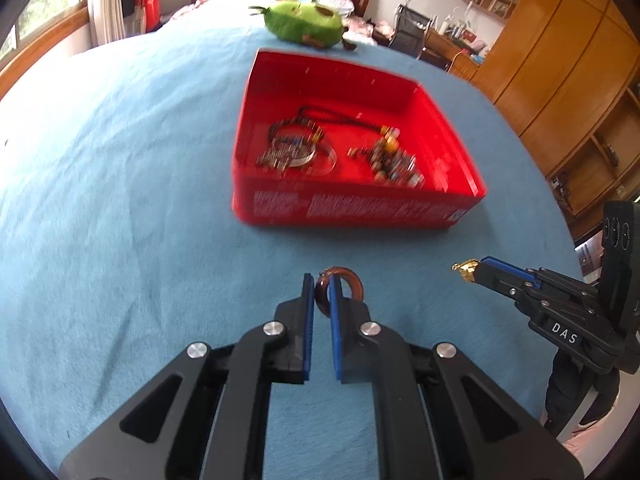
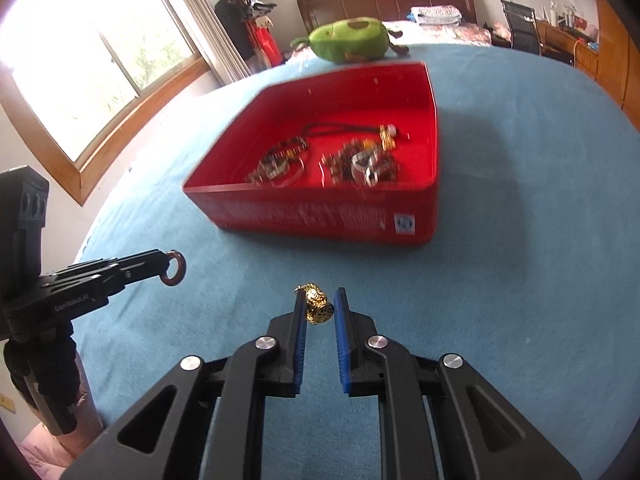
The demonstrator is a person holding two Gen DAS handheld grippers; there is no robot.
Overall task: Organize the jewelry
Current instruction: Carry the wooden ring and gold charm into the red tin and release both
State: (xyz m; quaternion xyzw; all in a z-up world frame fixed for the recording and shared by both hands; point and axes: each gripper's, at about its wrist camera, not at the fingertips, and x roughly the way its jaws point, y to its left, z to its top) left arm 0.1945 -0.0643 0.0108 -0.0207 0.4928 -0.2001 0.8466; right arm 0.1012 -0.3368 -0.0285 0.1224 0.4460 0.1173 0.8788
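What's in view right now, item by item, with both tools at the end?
red box: 1, red, open, on the blue cover
jewelry pile: several pieces, mixed beads and metal, inside the box; count blurred
plush toy: 1, green, beyond the box
blue cover: 1, blue, under everything
brown ring: 1, reddish brown, gripped by left tool
gold charm: 1, gold, gripped by right tool
left tool: black, blue pads
right tool: black, blue pads
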